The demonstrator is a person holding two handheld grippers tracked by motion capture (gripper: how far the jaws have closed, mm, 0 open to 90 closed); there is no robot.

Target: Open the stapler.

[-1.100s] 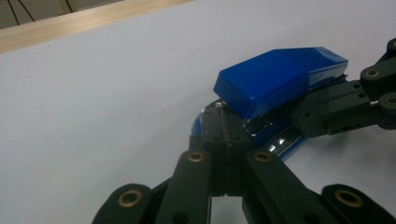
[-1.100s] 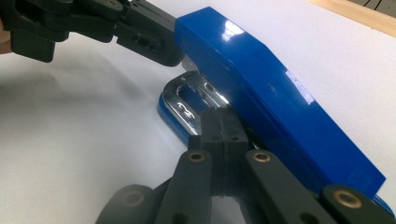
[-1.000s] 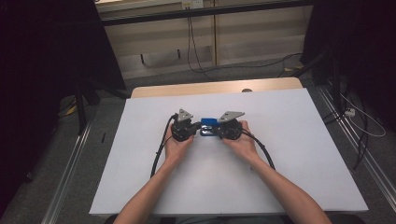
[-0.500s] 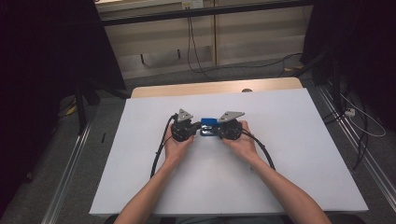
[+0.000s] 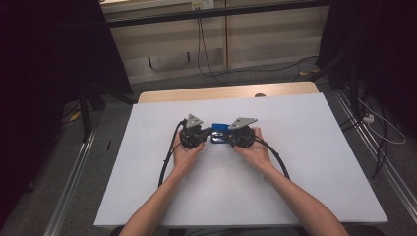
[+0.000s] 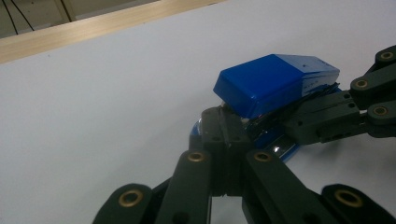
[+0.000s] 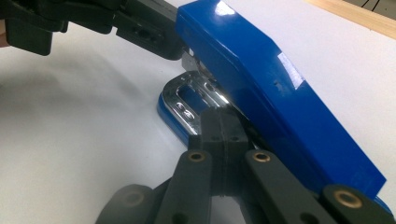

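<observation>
Nothing has shifted in the last second: my left gripper (image 5: 205,132) and right gripper (image 5: 227,137) stay put with fingers pressed together, empty, flanking the blue stapler (image 5: 220,129) mid-table (image 5: 314,147), so work hasn't begun.

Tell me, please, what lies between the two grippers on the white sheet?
In the high view, a blue stapler lies between the left gripper and the right gripper, both shut.

A blue stapler (image 5: 220,132) lies on the white sheet (image 5: 305,162) near its centre. The left gripper (image 5: 204,132) meets the stapler from its left, the right gripper (image 5: 227,136) from its right. A wooden table edge (image 5: 226,92) runs beyond the stapler.
</observation>
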